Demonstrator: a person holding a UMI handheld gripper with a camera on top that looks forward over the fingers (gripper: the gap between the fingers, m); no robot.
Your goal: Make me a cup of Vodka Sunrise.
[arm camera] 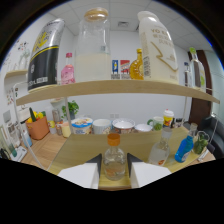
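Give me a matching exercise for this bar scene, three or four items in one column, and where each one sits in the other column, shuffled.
Items:
1. Small clear bottle with orange cap
2. Tall glass jar with wooden lid
3. Blue plastic bottle
4. Large white plastic jug

Places:
A. On the upper shelf, beside the amber bottle
B. Between the gripper fingers
C. On the counter, by the far-side end
D. On the upper shelf, next to the pink bottle

Pairs: 1-B, 2-D, 3-C, 4-A
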